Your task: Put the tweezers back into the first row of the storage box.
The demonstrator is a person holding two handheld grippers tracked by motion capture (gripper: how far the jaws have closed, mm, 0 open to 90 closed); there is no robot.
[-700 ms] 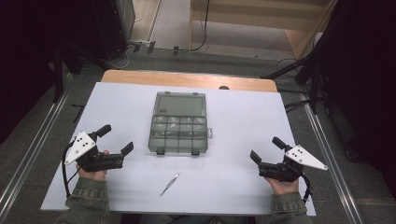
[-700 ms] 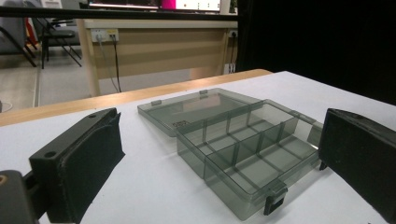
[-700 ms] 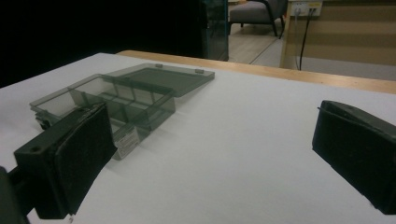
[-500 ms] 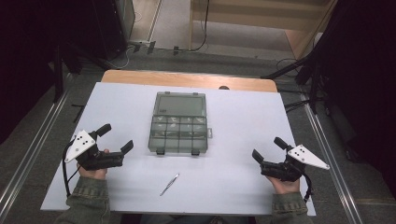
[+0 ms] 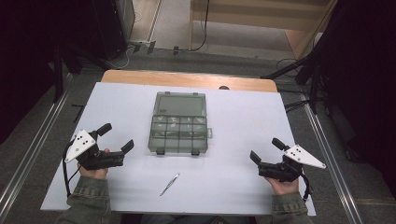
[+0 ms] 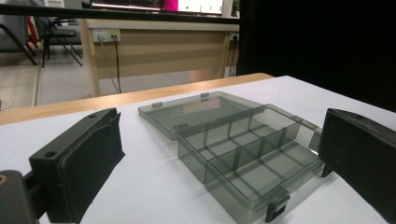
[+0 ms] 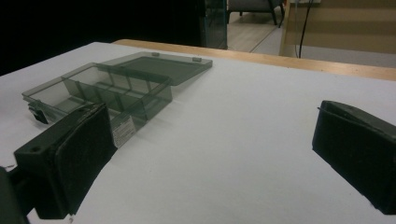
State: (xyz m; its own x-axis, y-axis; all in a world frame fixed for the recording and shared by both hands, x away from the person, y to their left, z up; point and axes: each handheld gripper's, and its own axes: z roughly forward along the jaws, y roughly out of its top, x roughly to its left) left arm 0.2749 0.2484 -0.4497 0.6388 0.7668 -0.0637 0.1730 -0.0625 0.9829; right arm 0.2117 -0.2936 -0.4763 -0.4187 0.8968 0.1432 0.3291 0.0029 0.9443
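Grippers spread and empty either side of an open compartment box, tweezers nearest the left hand.

High view: the left gripper (image 5: 115, 136) and right gripper (image 5: 267, 150) rested on the white table (image 5: 243, 116) with jaws wide apart, holding nothing; the box (image 5: 178, 123) lay between them, lid folded back away from the person, and the tweezers (image 5: 169, 184) lay in front of it, long axis slanting up to the right, likely closer to the left hand. Left gripper view: the box (image 6: 243, 149) sat ahead and right of the parted jaws, compartments apparently empty. Right gripper view: the box (image 7: 116, 86) lay ahead and to the left, well apart from the jaws.
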